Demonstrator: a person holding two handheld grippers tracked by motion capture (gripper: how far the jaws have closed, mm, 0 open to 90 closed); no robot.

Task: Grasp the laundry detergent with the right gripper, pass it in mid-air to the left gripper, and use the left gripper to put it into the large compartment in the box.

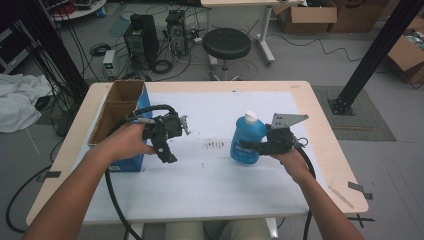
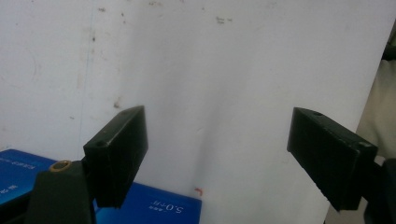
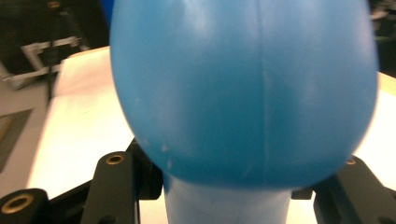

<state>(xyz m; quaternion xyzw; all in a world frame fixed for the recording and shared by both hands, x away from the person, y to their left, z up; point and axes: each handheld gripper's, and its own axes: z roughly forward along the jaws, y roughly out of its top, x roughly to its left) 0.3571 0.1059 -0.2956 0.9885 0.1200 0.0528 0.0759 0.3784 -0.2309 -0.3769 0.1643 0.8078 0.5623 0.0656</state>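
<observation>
At the near edge of the high view, two bare forearms come up from the bottom onto the bench [image 1: 320, 102], which is covered with a white sheet [image 1: 215, 180] carrying a few small dark marks near its middle.

The right gripper [image 1: 256, 148] is clenched on a blue bottle [image 1: 247, 138], gripping it low on its body. The bottle has a white cap [image 1: 250, 117] and stands roughly upright right of the bench's middle; whether its base touches the sheet or hangs just above it is hard to tell from this angle. In the right gripper view the bottle's rounded blue body [image 3: 243, 88] looms close between the black jaws, which press on it from both sides. A grey three-cornered plate [image 1: 286, 119] sits on top of this gripper.

The left gripper [image 1: 169, 155] is released, its jaws standing wide apart with nothing between them. It is well apart from the bottle, on the left half of the sheet. In the left gripper view the gripper [image 2: 217, 158] looks down on the white sheet, and the blue side of a box [image 2: 149, 207] with white print shows at the bottom.

That box is a cardboard box [image 1: 120, 107], open at the top, brown inside and blue outside, standing at the bench's left edge just beside the left hand [image 1: 125, 142].

Beyond the bench, on the floor, stand a round black stool [image 1: 226, 44] and dark electronic units with tangled cables [image 1: 145, 37].
</observation>
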